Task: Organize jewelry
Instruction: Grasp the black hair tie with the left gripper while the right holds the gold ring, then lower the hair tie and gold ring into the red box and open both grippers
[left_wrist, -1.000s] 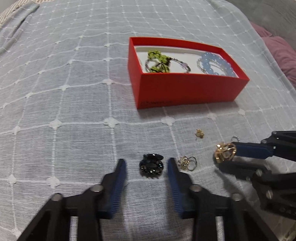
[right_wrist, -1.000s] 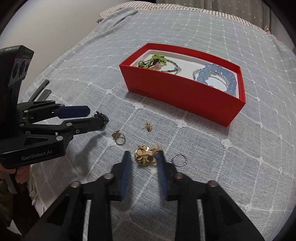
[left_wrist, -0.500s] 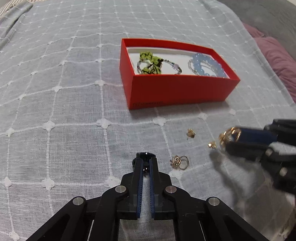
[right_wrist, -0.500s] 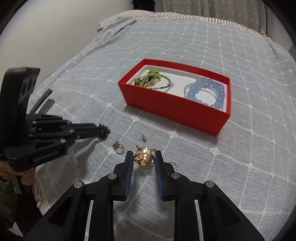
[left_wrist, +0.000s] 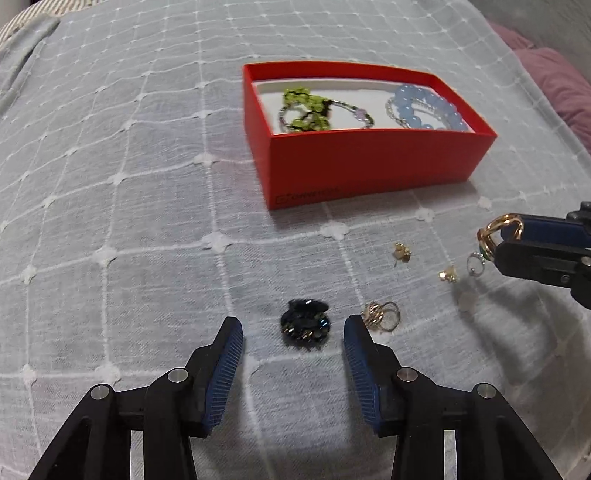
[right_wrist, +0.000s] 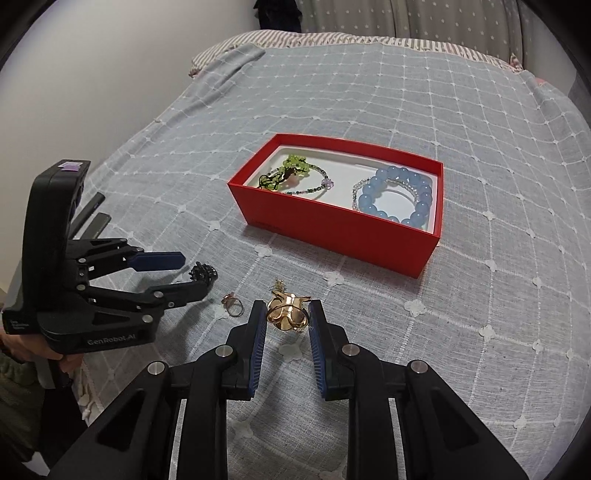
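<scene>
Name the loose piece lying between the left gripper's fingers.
The black beaded piece, dark where the other loose pieces are gold or silver, lies between the opening left gripper's fingers.

Glossy gold metal ring (right_wrist: 287, 314), matt woven bedspread (right_wrist: 406, 110)

1. Left gripper (right_wrist: 192, 273): black linkage body, silver screws, white "GenRobot.AI" lettering, a purple sticker on top.
2. Fingers (left_wrist: 225, 373): black, faced with ribbed blue pads.
3. Right gripper (right_wrist: 286, 319): same black-and-blue build.
</scene>
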